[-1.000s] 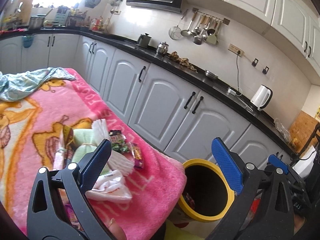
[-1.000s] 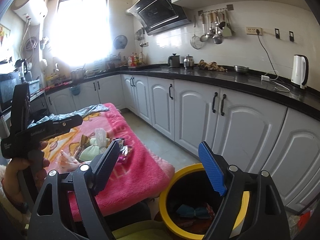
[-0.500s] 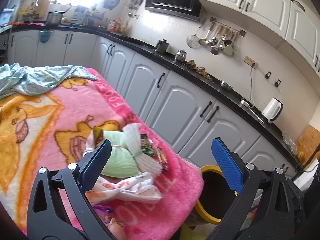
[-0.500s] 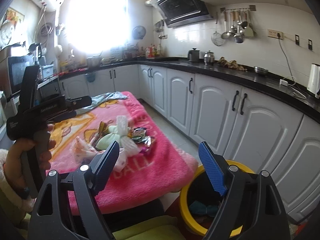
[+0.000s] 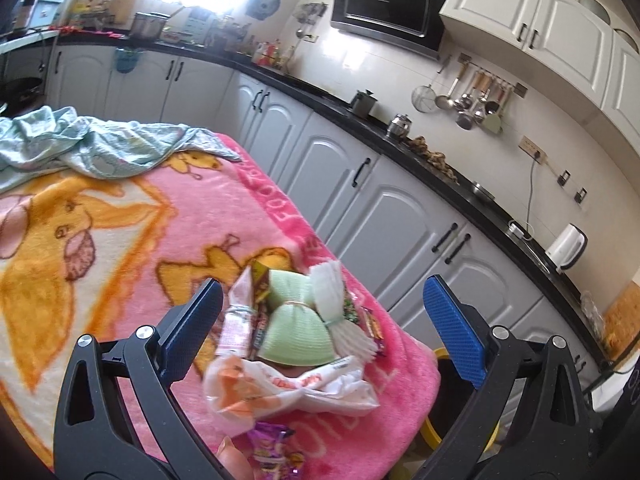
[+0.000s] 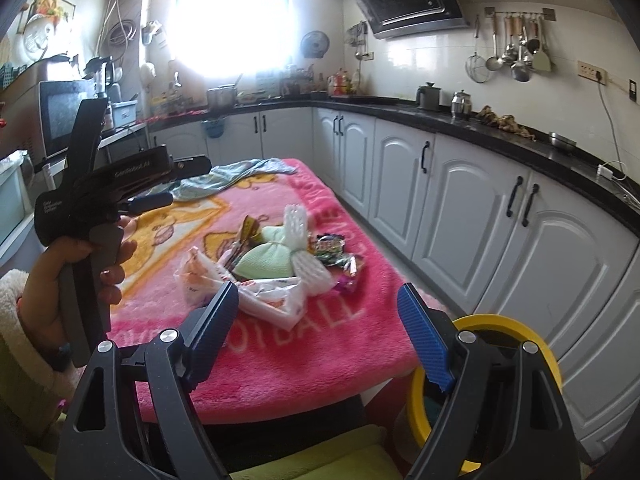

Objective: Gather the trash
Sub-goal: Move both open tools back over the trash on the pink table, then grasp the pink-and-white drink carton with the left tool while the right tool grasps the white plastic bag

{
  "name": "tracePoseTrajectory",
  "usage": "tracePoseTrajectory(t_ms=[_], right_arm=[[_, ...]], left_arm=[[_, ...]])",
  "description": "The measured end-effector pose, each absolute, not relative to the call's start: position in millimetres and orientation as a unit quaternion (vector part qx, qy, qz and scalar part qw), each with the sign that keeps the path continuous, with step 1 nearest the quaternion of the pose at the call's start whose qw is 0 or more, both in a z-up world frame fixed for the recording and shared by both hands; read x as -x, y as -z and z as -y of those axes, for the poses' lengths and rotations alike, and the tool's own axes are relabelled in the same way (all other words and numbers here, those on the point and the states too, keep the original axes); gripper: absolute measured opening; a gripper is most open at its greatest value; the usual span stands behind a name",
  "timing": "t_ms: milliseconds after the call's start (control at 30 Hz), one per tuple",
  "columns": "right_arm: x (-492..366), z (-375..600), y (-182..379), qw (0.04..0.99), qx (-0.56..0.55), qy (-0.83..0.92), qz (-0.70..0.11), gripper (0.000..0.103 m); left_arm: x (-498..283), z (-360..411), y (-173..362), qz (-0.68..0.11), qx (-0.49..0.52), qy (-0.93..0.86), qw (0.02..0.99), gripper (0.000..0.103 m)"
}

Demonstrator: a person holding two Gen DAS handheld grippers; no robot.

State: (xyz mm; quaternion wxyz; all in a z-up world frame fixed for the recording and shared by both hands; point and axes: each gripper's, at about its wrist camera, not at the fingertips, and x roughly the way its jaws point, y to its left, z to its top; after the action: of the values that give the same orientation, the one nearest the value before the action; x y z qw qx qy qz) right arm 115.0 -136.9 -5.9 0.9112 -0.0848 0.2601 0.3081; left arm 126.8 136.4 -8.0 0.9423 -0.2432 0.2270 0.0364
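A pile of trash lies near the front right corner of the pink blanket: a white and orange plastic bag, green foam wraps, white foam netting and snack wrappers. My left gripper is open and empty, above and just short of the pile. My right gripper is open and empty, in front of the table edge; the bag and the green wraps lie beyond it. The yellow-rimmed bin stands on the floor to the right of the table; it also shows in the left wrist view.
A crumpled light blue cloth lies at the blanket's far end. White kitchen cabinets with a black counter run along the right. A purple wrapper lies at the near edge. My hand holds the left gripper's body.
Both grippers have swung left from the bin toward the table. The trash pile now sits between the left fingers; the bin has slid to the right edge of both views.
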Motion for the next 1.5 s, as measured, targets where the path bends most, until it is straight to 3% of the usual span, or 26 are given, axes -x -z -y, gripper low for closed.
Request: tracePoseTrajectory(t_ms=[733,1167,1500], right_arm=[[-141.2,89.4,47.2,0.886,0.108,-0.333,-0.305,0.079],[-191.3,62.8,84.4,0.866,0.081,-0.328,-0.369,0.079],[-228.5,60.5,119.5,0.824,0.019,-0.338,-0.454,0.061]], left_arm=[[-139.0,-175.2,42.8,-0.272,0.254,-0.077,0.925,0.092],[-196.9,-207.7,67.5,-0.345,0.295,-0.050,0.889,0.092],[-244.8,-210.3,99.3,-0.417,0.297,-0.016,0.859,0.088]])
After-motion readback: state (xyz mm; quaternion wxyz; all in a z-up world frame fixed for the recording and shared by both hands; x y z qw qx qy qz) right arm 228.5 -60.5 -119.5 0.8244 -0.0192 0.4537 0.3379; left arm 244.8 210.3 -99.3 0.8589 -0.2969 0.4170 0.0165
